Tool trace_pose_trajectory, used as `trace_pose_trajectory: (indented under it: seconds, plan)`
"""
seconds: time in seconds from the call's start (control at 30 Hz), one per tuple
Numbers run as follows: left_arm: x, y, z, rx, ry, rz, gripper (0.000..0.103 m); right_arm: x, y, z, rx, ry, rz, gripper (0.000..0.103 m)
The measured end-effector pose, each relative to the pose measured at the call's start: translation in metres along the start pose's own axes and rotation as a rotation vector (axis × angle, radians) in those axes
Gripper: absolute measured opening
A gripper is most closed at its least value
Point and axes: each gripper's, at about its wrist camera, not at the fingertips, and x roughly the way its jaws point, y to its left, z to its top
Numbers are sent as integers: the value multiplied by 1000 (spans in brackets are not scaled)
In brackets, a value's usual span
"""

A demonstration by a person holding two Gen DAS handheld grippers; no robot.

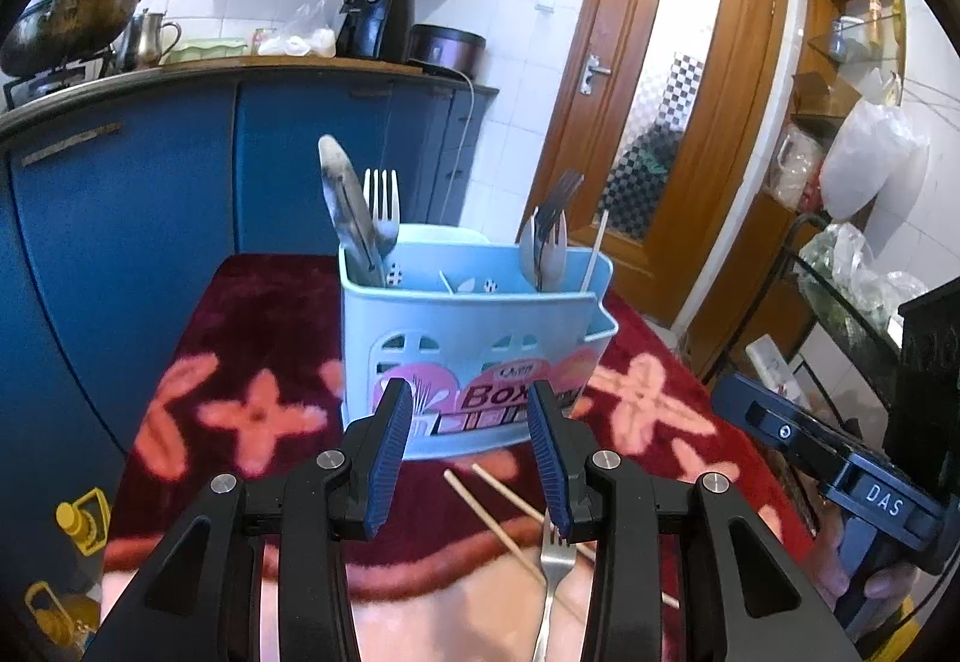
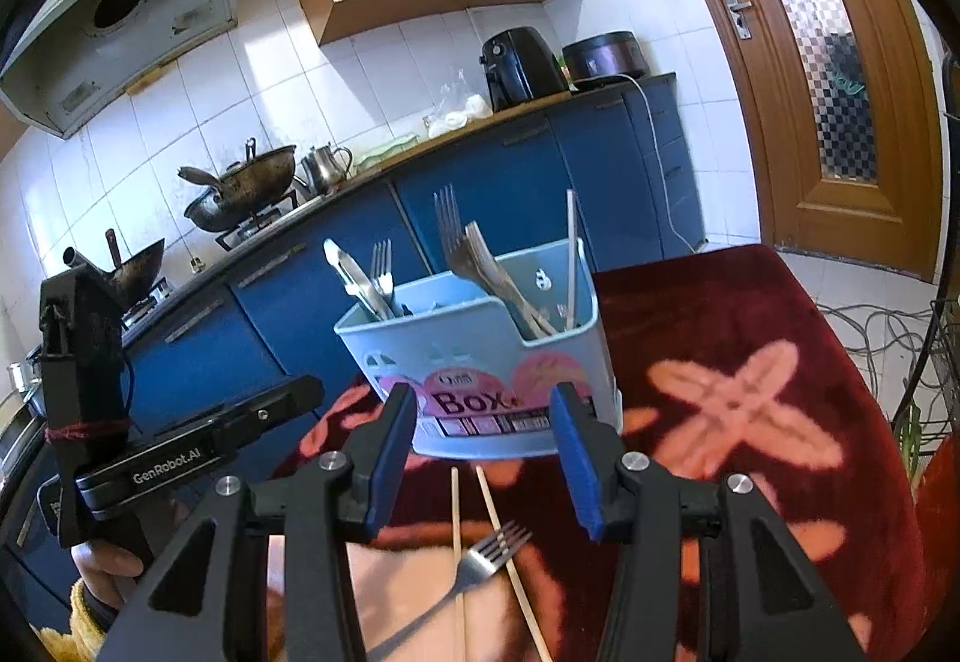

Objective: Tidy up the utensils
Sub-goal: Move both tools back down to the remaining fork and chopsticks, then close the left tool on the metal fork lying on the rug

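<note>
So both my hand-held grippers are hanging released right now, left hand-held gripper (image 1: 470,446) and right hand-held gripper (image 2: 483,449), jaws apart with nothing between them, both aimed at the blue utensil box (image 1: 474,338).

What's left to sort sits on the near side of the box, on the red flowered cloth (image 2: 750,362): a metal fork (image 2: 480,563) and two wooden chopsticks (image 2: 501,536), the fork lying right over them.

Handling guess: the fork is stiff, lightish and slick steel, so I'd pinch it across the neck just below the tines. It lies flat on plush fabric, which probably lets the pads dig under a bit. The chopsticks are thin, light and roll-prone; grab mid-length, one at a time.

Annoying bits: the fork's handle and the chopsticks' near ends run under the gripper bodies and out of frame. Can't see the bottom of the box compartments either, and whatever carries the cloth is covered.
</note>
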Motion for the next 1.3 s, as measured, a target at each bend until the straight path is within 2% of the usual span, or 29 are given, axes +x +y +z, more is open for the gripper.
trace_pose_trajectory:
  seconds: [0.27, 0.63, 1.3]
  plan:
    - [4, 0, -15, 7, 50, 7, 41, 5, -9, -11, 28, 54, -31, 50]
    - [18, -3, -37, 16, 158, 2, 41, 11, -17, -35, 42, 144, -63, 50]
    - [62, -37, -69, 70, 313, -46, 41, 7, -39, -59, 75, 211, -140, 50]
